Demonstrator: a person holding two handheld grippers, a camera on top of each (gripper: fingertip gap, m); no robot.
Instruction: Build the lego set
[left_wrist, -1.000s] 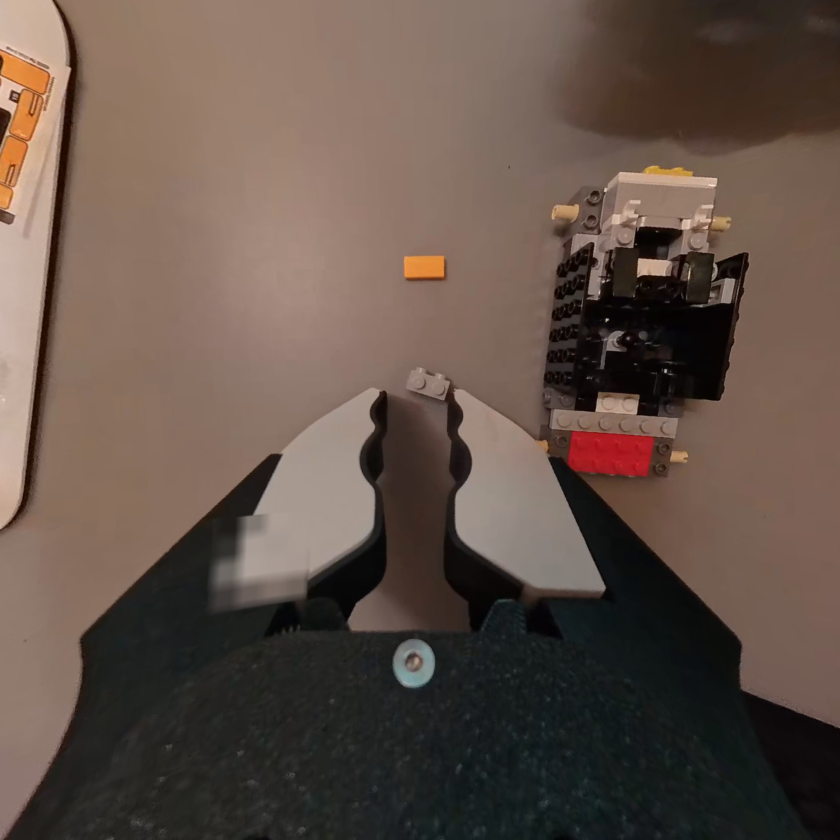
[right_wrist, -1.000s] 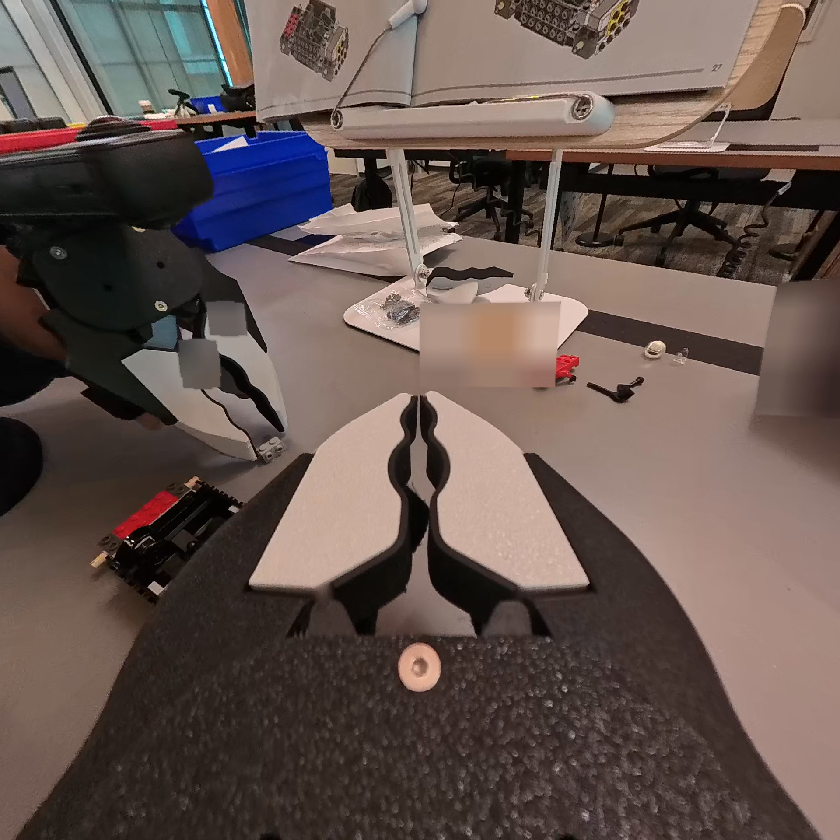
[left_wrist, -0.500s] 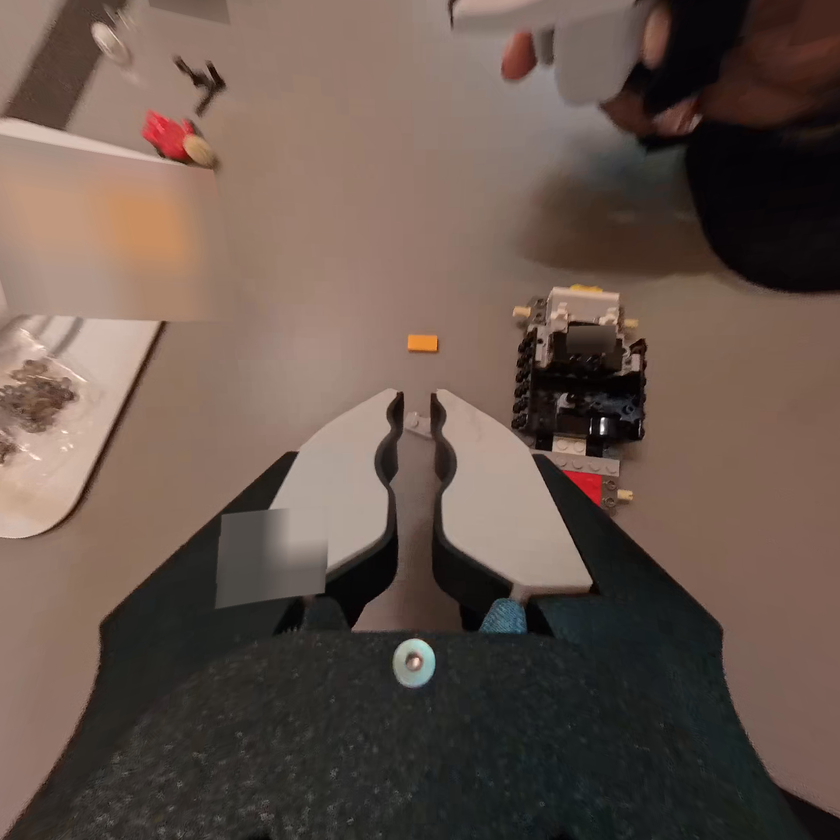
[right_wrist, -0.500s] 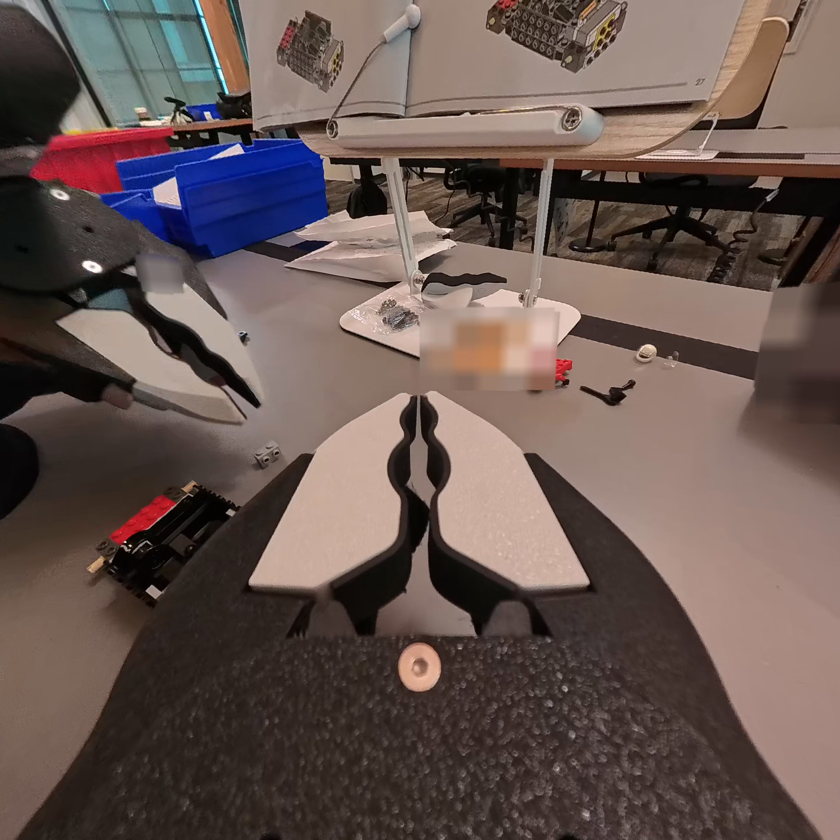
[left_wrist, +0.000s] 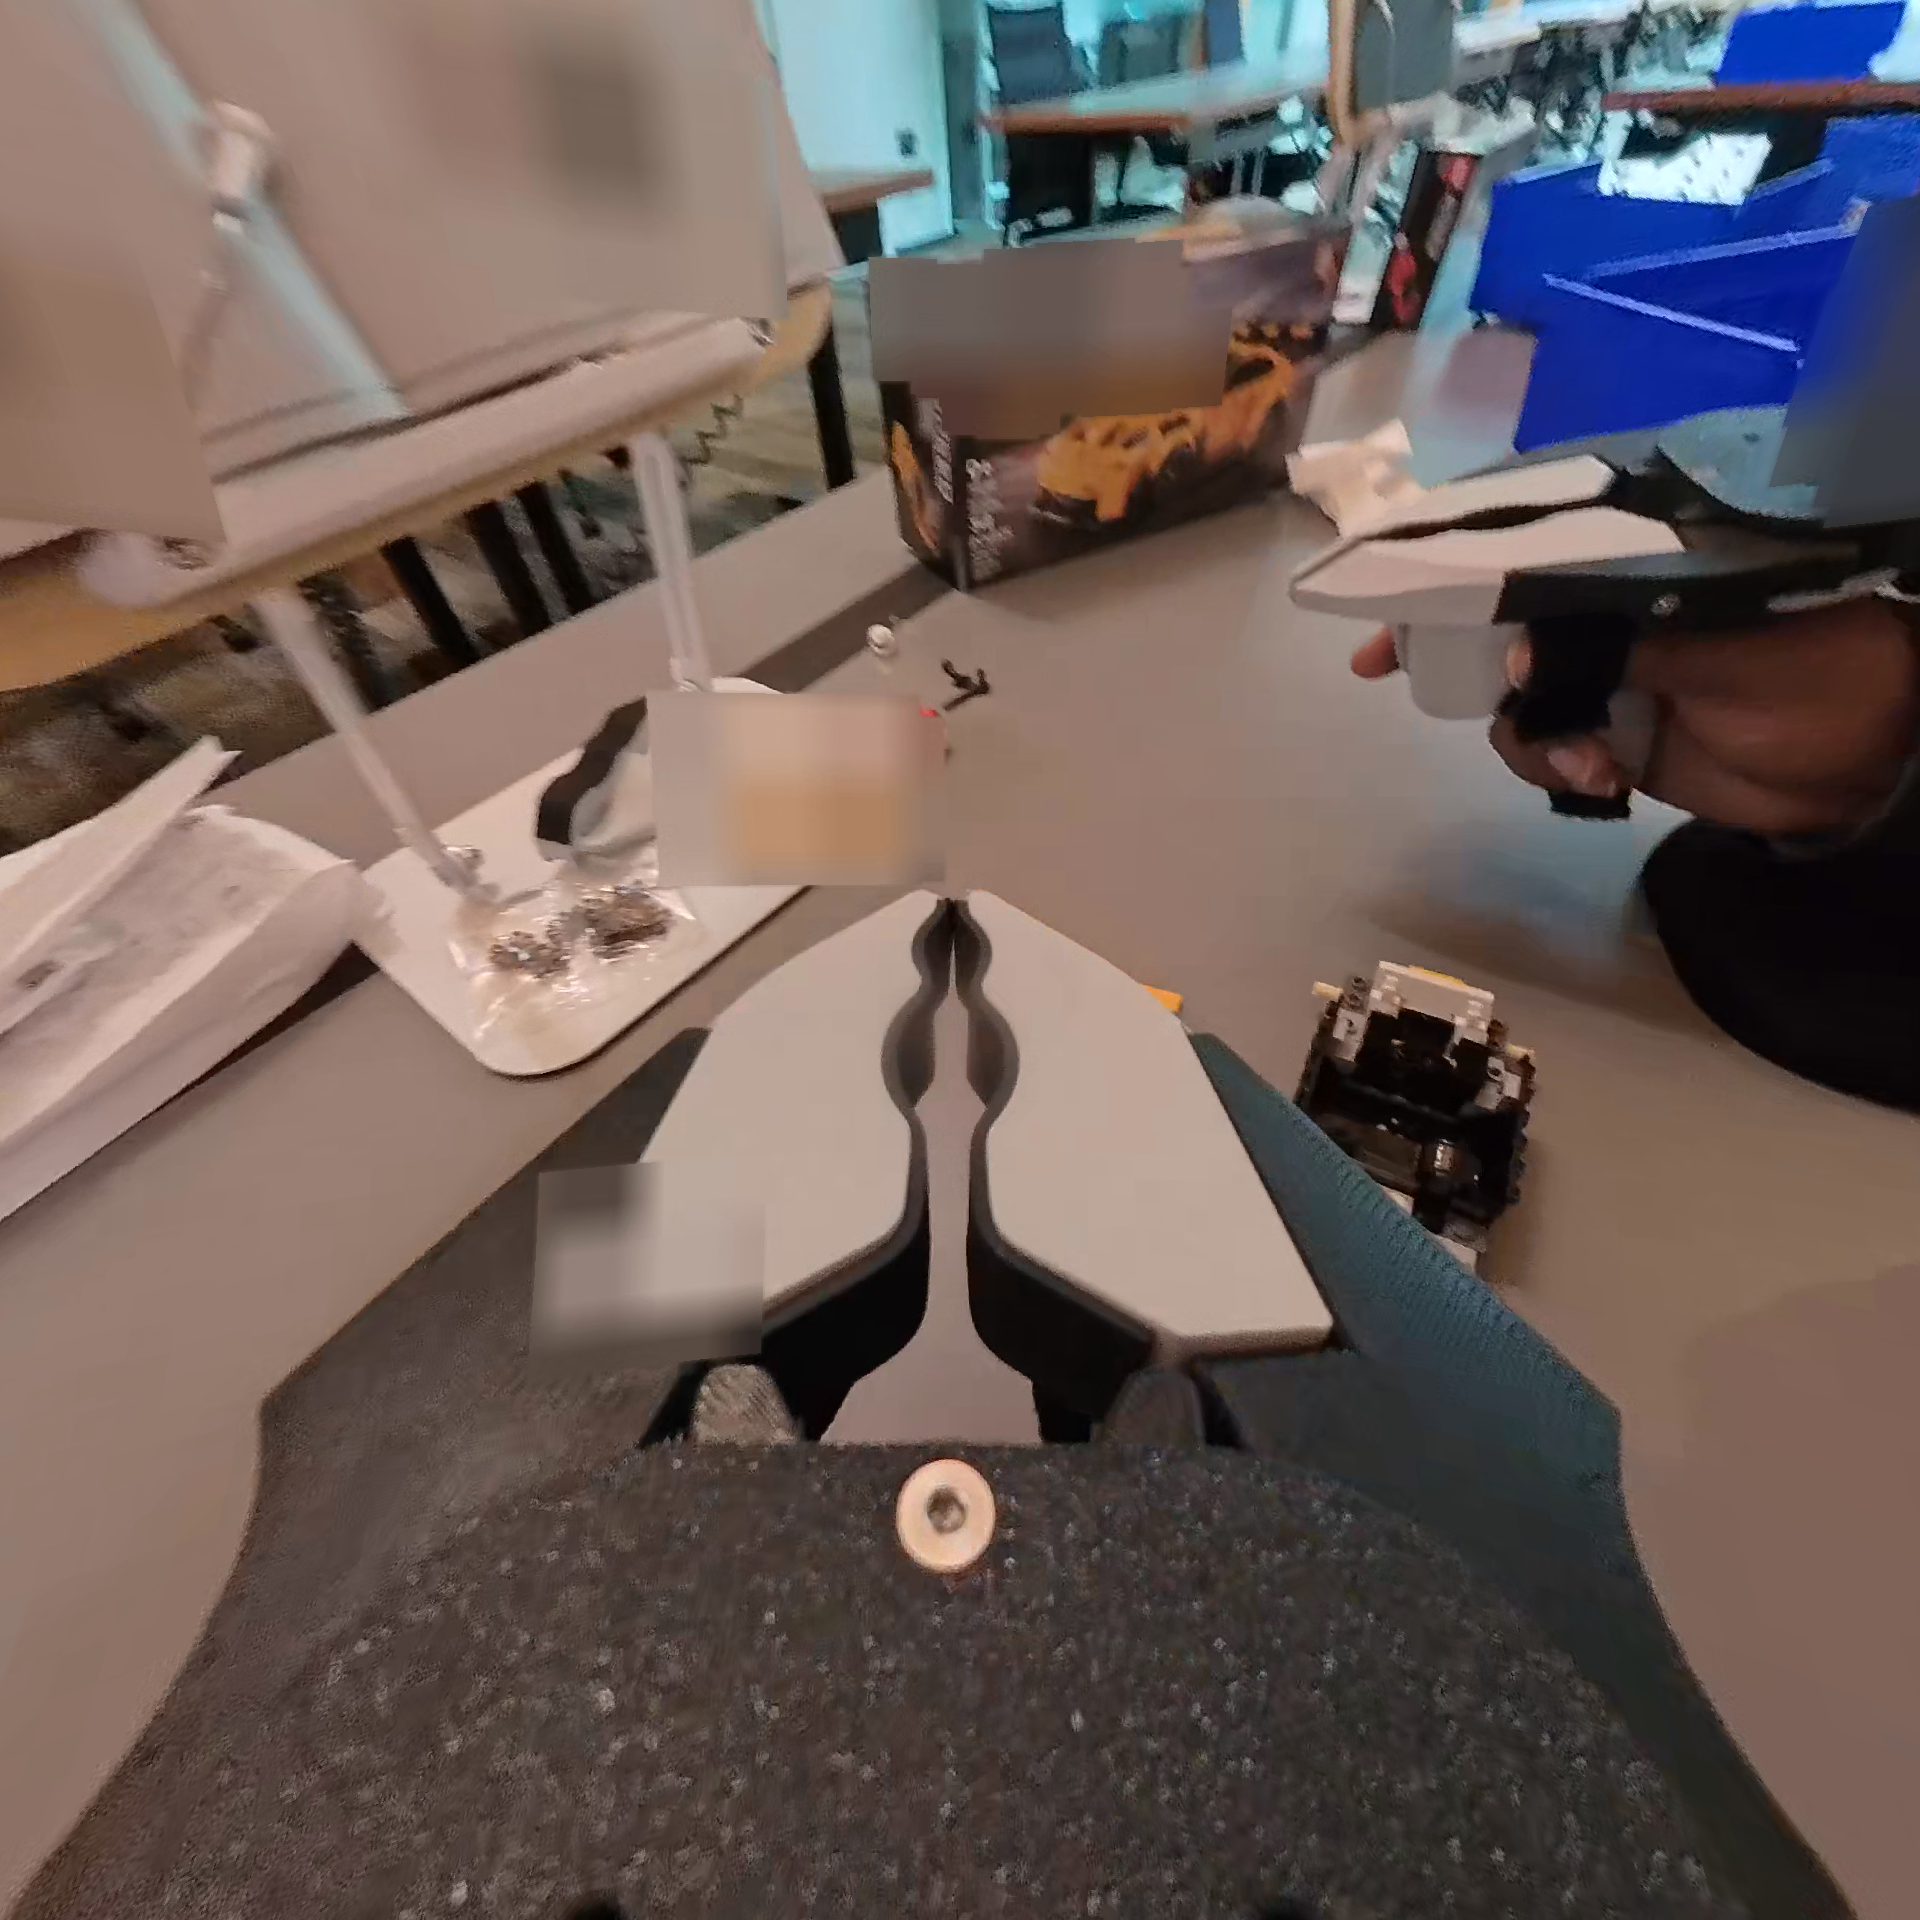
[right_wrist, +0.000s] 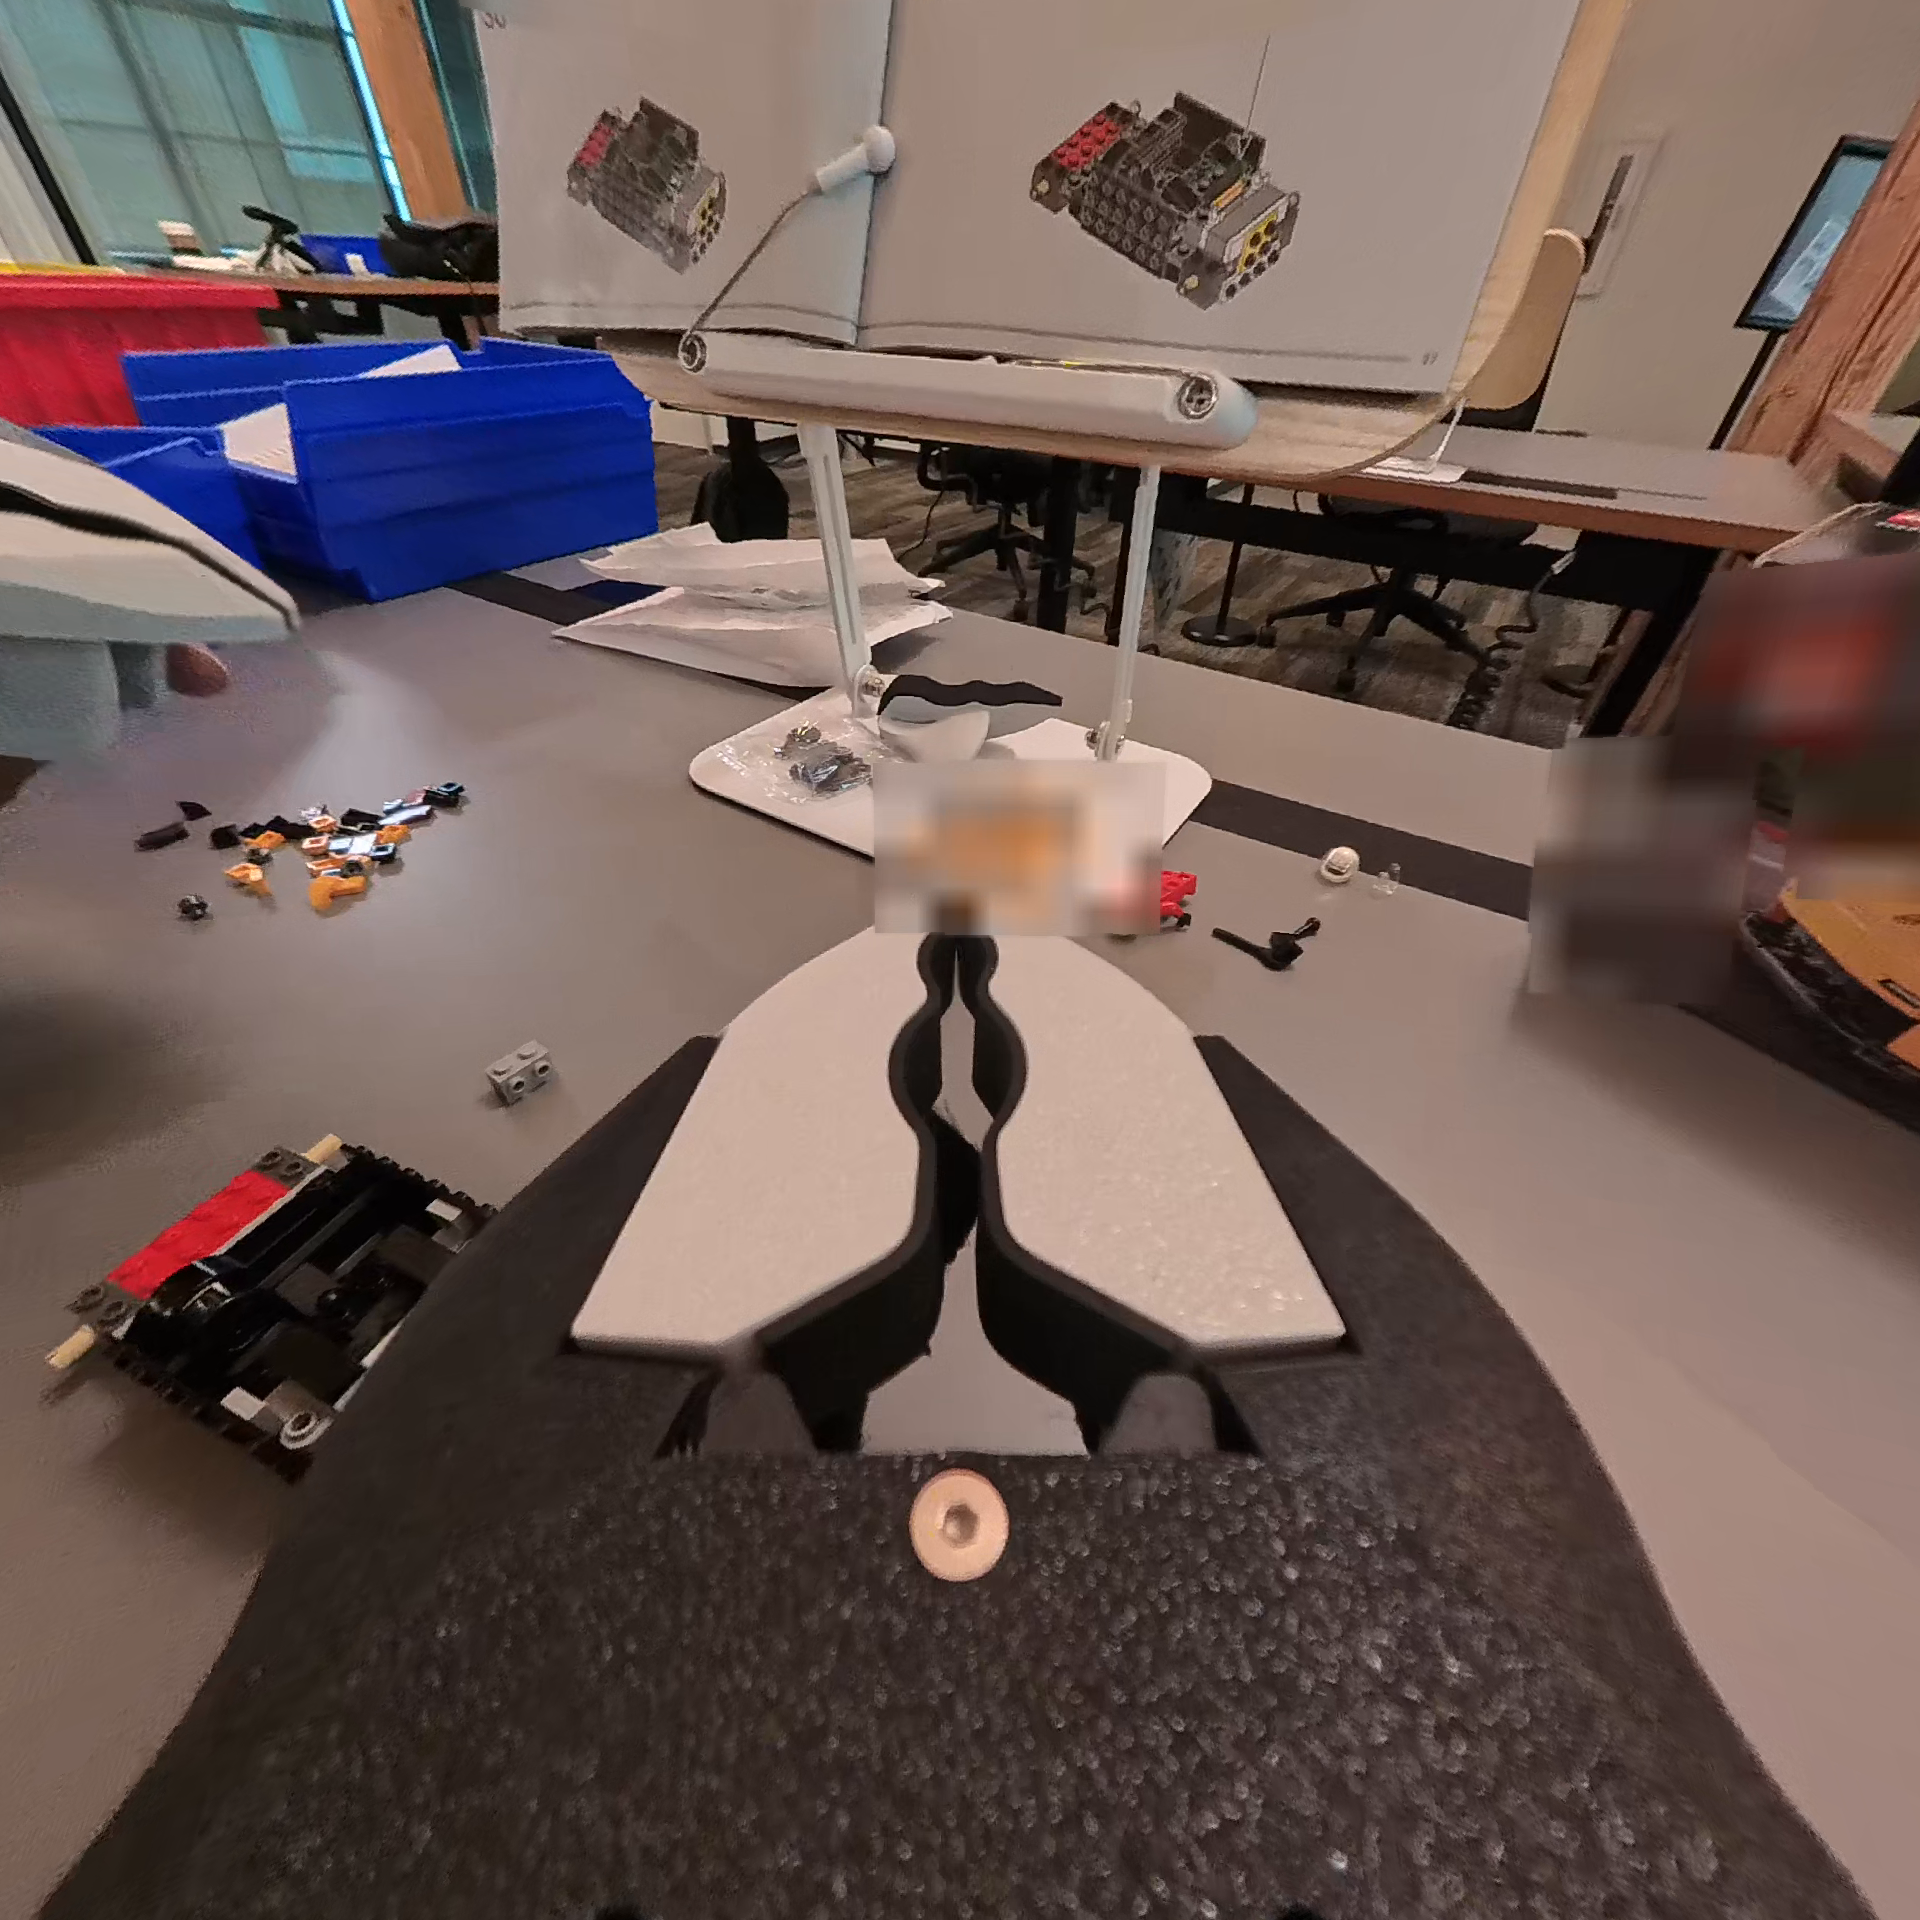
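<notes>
Centrally, both tongs are closed and empty: left gripper (left_wrist: 948, 914) and right gripper (right_wrist: 958, 951) each show wavy black pads meeting at the tips under flat grey fingers. Only the right wrist view shows the small grey stud brick (right_wrist: 522, 1070) lying free on the matte grey table (right_wrist: 1558, 1247), just beyond the partly built black-and-red lego model (right_wrist: 260, 1288), and farther beyond it a scatter of orange and black pieces (right_wrist: 312, 842). Only the left wrist view shows the model's white end (left_wrist: 1429, 1003) and the lego box (left_wrist: 1091, 478) far behind it. Stacked blue bins (right_wrist: 416, 468) hold white sheets. An instruction booklet (right_wrist: 1039, 177) stands open on a white stand (right_wrist: 935, 810).
</notes>
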